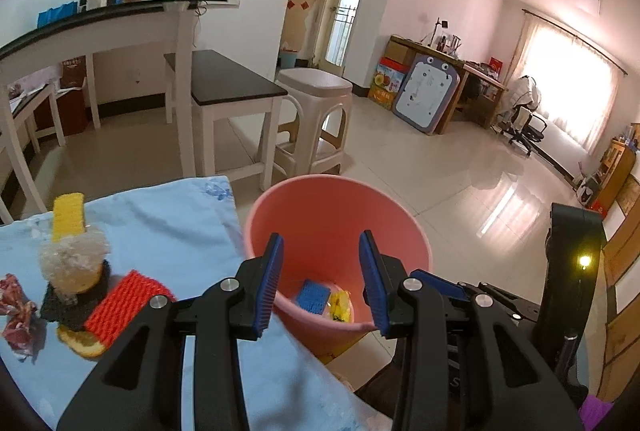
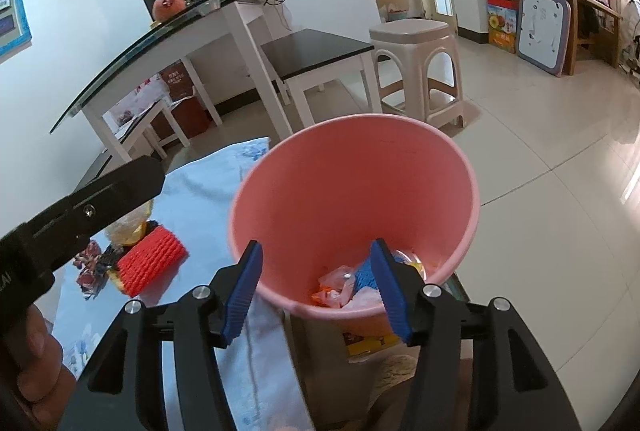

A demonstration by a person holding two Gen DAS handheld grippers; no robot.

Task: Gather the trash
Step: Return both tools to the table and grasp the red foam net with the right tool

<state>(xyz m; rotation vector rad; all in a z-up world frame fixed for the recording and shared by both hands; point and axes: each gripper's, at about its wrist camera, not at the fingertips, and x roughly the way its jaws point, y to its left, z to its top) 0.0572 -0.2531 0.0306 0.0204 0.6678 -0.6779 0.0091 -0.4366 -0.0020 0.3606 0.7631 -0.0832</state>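
Observation:
A pink bucket (image 1: 336, 215) (image 2: 352, 183) stands off the edge of the table with the light blue cloth (image 1: 160, 215). At its bottom lie a blue sponge (image 1: 314, 297) (image 2: 366, 277), a yellow scrap (image 1: 340, 305) and crumpled plastic (image 2: 334, 281). My left gripper (image 1: 321, 236) hangs open and empty over the bucket's mouth. My right gripper (image 2: 316, 245) is also open and empty above it. On the cloth remain a red sponge (image 1: 128, 301) (image 2: 154, 257), a yellow sponge (image 1: 69, 215), a clear plastic wad (image 1: 74, 259), a black sponge (image 1: 76, 301), an orange slice (image 1: 82, 343) and a red wrapper (image 1: 16, 307).
Beyond the bucket stand a beige plastic stool (image 1: 316, 111) (image 2: 420, 71), a black-topped bench (image 1: 224, 79) and a white glass-topped table (image 1: 100, 27). Tiled floor stretches to the right. A hand (image 2: 36, 351) holds the left gripper's body at the left of the right wrist view.

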